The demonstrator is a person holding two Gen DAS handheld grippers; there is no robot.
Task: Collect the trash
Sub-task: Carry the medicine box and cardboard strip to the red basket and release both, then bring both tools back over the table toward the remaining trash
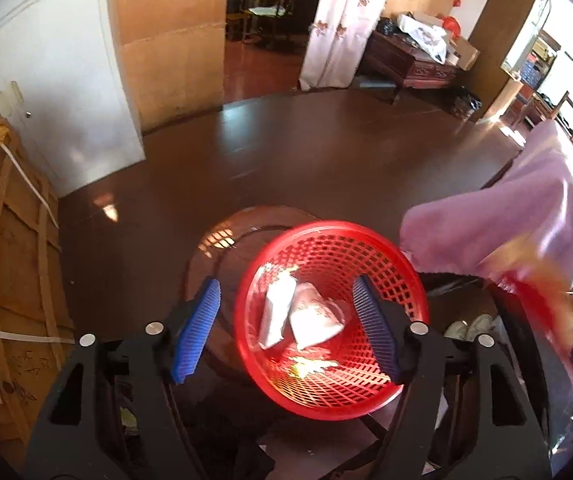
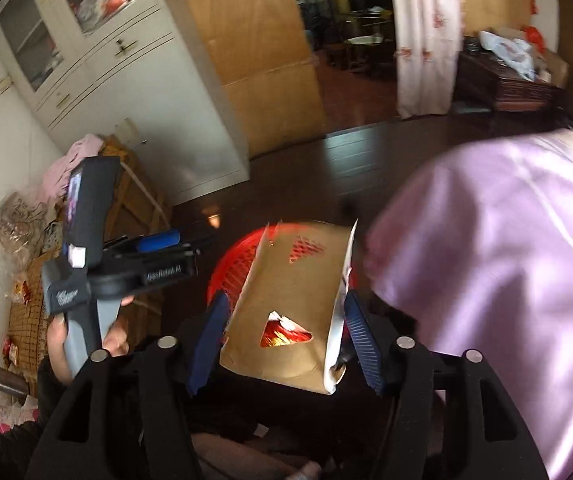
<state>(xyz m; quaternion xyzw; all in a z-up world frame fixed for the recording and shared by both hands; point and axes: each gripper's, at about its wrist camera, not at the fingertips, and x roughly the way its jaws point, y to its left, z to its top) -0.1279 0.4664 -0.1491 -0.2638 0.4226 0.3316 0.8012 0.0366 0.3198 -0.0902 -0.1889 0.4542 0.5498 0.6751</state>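
A red mesh basket (image 1: 328, 264) stands on a round dark stool below me and holds two white paper packets (image 1: 298, 314). My left gripper (image 1: 286, 330) is open and empty above the basket's near side. In the right wrist view my right gripper (image 2: 284, 338) has its blue pads either side of a brown paper bag (image 2: 290, 300) with triangular cut-outs, above the red basket (image 2: 232, 276). The pads look close to the bag; contact is unclear. The left gripper's body (image 2: 94, 256) shows at the left, held by a hand.
A lilac cloth (image 1: 526, 208) drapes over something at the right, close to the basket; it also fills the right wrist view (image 2: 498, 264). A wooden crate (image 1: 6, 280) stands at the left, a white cabinet (image 1: 58, 60) behind it. Dark glossy floor (image 1: 306, 148) lies beyond.
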